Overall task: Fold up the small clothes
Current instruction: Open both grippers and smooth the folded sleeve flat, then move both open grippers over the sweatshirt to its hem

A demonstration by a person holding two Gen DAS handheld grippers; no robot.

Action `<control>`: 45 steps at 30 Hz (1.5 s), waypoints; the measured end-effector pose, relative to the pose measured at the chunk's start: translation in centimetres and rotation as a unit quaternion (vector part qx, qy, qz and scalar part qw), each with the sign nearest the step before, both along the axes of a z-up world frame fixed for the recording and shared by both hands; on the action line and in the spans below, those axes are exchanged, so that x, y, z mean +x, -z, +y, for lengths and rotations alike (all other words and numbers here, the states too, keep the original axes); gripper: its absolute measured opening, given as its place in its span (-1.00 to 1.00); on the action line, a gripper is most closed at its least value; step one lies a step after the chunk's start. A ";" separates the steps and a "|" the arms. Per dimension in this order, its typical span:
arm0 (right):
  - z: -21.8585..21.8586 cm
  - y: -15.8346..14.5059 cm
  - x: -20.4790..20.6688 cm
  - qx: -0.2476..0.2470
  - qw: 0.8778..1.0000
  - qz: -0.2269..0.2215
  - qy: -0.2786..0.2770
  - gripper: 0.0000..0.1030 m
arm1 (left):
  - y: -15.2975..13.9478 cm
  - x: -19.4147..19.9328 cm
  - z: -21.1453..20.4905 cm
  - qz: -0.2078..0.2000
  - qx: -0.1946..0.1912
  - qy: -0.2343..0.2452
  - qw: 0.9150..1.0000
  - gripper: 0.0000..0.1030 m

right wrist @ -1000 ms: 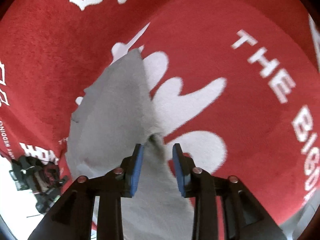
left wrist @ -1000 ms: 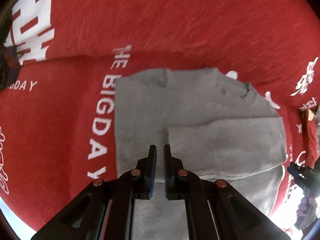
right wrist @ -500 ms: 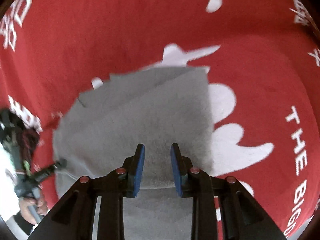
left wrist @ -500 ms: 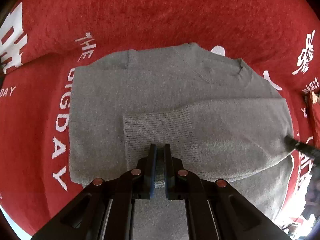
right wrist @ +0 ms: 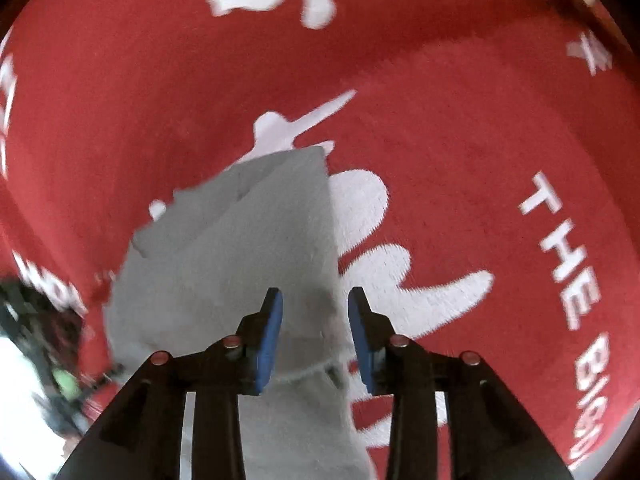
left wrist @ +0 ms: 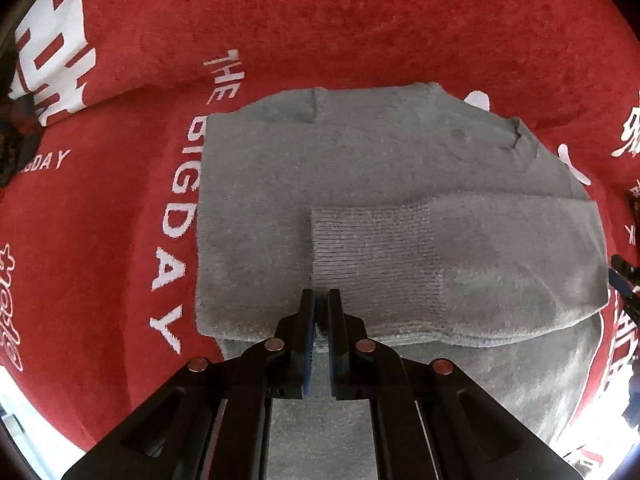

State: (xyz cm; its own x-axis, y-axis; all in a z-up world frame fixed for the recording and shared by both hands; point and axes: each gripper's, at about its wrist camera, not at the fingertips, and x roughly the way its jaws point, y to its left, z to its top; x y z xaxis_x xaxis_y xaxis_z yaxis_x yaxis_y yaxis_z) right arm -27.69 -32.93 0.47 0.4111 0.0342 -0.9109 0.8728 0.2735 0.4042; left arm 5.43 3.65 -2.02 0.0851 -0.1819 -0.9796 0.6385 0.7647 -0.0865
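A small grey knitted sweater (left wrist: 360,184) lies on a red blanket, one sleeve with a ribbed cuff (left wrist: 372,248) folded across its body. My left gripper (left wrist: 322,304) is shut on the sweater's near edge, just below the cuff. In the right wrist view the sweater (right wrist: 240,248) lies under my right gripper (right wrist: 316,300), which is open above its right edge and holds nothing. The right gripper's tip (left wrist: 624,276) shows at the right edge of the left wrist view.
The red blanket (left wrist: 320,32) with white lettering "THE BIG DAY" (left wrist: 176,216) covers the whole surface. White figures and lettering (right wrist: 372,240) lie right of the sweater. The blanket's edge and bright floor (right wrist: 24,360) show at lower left in the right wrist view.
The left gripper has stayed shut on the sweater and has backed away a little. The right gripper has opened wider and shifted towards the sweater's right edge.
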 end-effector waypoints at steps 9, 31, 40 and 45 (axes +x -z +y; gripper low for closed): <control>-1.6 2.3 1.4 0.052 0.998 -0.016 -0.016 -0.83 | 0.1 -0.6 -0.5 -0.011 0.014 -0.016 1.000 -0.87; 5.2 -2.3 0.7 -0.043 0.989 0.087 -0.110 -0.79 | -0.5 -2.0 0.2 -0.009 0.019 -0.042 0.999 0.95; 8.6 -1.7 0.1 0.011 0.990 0.072 -0.124 -0.73 | -0.7 -4.5 0.6 -0.008 0.038 -0.037 0.999 0.97; 9.3 -1.9 -0.2 0.028 0.987 0.062 -0.146 -0.18 | -0.8 -5.9 1.0 -0.019 0.064 -0.043 0.997 0.96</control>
State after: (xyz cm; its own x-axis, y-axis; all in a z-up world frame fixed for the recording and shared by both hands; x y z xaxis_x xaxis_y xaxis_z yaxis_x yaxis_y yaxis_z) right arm -27.87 -23.63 2.35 0.2622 0.1855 -0.9470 0.8041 0.5006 0.3207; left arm -0.47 4.69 -1.19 0.1317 -0.0464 -0.9902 0.5711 0.8200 0.0376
